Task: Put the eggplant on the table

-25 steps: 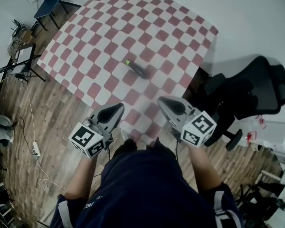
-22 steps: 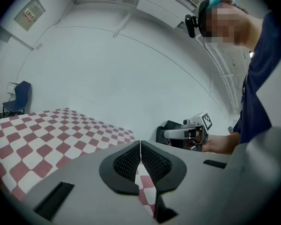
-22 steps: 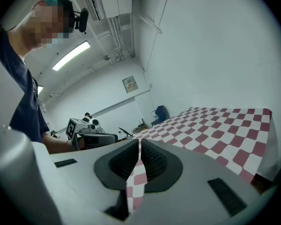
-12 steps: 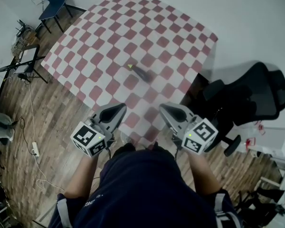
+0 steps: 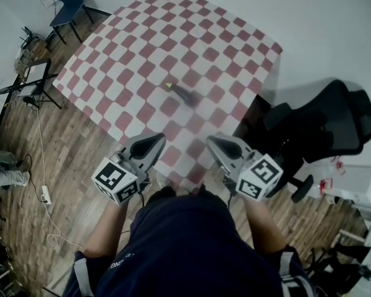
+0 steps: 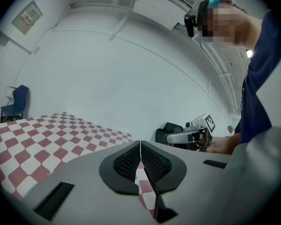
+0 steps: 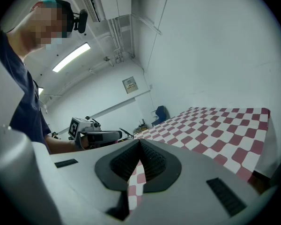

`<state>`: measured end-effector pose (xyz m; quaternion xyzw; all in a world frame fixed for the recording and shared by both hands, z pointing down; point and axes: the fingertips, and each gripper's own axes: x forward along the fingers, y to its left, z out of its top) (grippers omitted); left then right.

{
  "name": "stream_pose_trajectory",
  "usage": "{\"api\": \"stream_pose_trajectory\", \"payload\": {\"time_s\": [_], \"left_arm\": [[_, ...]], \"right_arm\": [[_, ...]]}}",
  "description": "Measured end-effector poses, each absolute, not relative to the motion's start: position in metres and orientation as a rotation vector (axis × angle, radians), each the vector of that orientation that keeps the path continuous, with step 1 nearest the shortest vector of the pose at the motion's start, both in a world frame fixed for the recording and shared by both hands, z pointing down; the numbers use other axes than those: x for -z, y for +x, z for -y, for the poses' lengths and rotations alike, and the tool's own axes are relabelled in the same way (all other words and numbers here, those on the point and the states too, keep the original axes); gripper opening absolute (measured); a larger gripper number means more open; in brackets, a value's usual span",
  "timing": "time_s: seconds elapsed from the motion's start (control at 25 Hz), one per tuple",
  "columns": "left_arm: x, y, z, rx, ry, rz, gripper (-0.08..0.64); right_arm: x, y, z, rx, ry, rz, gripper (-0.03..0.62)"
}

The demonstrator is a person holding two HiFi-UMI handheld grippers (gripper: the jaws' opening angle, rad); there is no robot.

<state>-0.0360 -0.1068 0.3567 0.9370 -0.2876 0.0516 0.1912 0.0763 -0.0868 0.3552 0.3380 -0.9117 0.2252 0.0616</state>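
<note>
A dark eggplant (image 5: 183, 94) with a green stem lies near the middle of the red-and-white checked table (image 5: 142, 54), apart from both grippers. My left gripper (image 5: 156, 140) hangs over the table's near edge, its jaws shut and empty (image 6: 140, 145). My right gripper (image 5: 211, 141) is held beside it at the same edge, jaws shut with nothing between them (image 7: 139, 143). Each gripper shows in the other's view: the right gripper (image 6: 189, 136) and the left gripper (image 7: 96, 134). The eggplant is outside both gripper views.
A black office chair (image 5: 321, 119) stands right of the table. A blue chair (image 5: 65, 2) sits at the far left corner, a stand and cables (image 5: 31, 85) on the wooden floor to the left. A person's leg (image 5: 3, 178) is at the left edge.
The head view shifted slightly, so table and eggplant sit a little higher in the frame. Both grippers stay at the near edge; the leg at left has moved.
</note>
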Motion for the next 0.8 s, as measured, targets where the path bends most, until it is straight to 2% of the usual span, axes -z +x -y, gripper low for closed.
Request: {"api": "stream_pose_trajectory", "payload": {"time_s": [0.8], "left_arm": [[-0.364,-0.039,0.112,-0.135,2.611,0.814,0.029]], "right_arm": [[-0.368,0.078,0.096,-0.692,1.03,2.73,0.017]]}}
